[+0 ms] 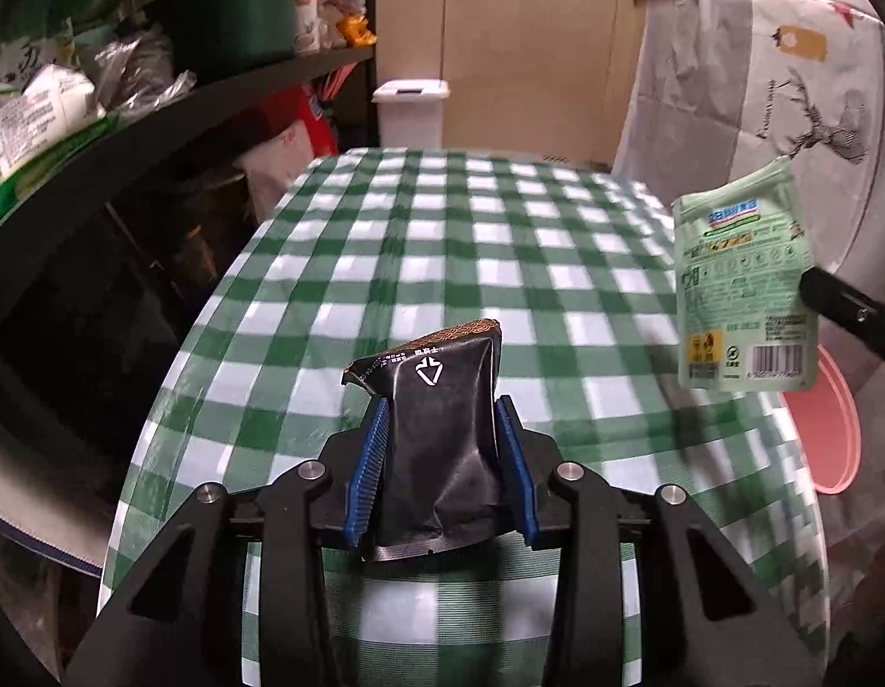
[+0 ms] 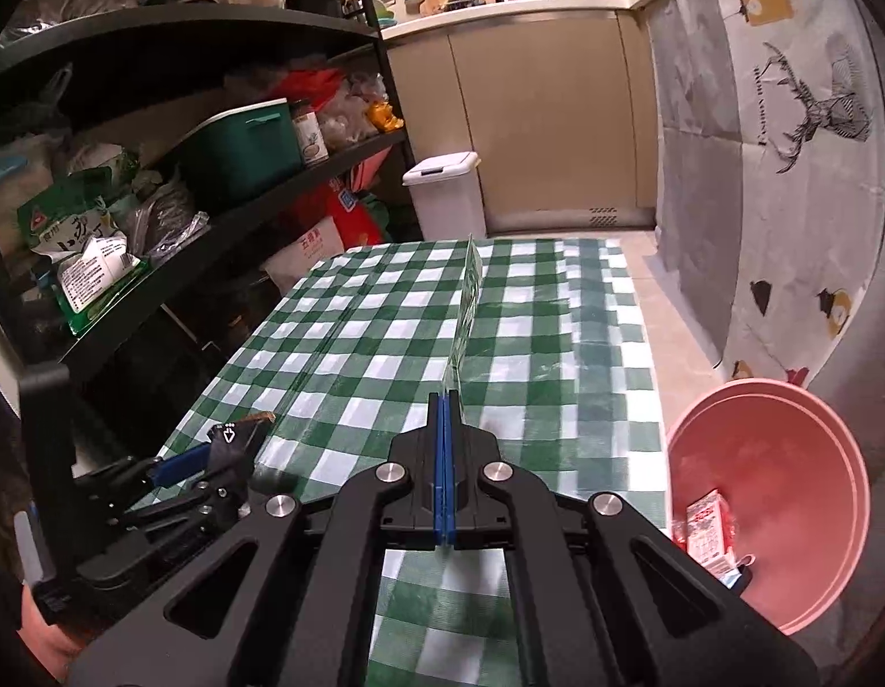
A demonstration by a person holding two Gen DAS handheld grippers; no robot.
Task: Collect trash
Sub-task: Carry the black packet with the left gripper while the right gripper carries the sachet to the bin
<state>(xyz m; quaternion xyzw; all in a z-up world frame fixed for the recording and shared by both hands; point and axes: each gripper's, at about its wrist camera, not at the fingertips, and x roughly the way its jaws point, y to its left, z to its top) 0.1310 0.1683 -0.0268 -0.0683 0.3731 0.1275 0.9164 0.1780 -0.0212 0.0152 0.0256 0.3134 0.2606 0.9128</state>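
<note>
Trash is held in both claws: the left claw [image 1: 442, 458] at lower centre of its view pinches a crumpled black wrapper [image 1: 436, 429] between blue pads; the right claw [image 2: 445, 418], jaws pressed together, clamps a pale green sachet [image 2: 468, 297] edge-on above the green checked tabletop [image 2: 385, 343]; at lower right a pink basin [image 2: 786, 492] holds a red-and-white carton [image 2: 707, 529]; a white lidded bin [image 2: 445, 194] stands beyond the tabletop.
</note>
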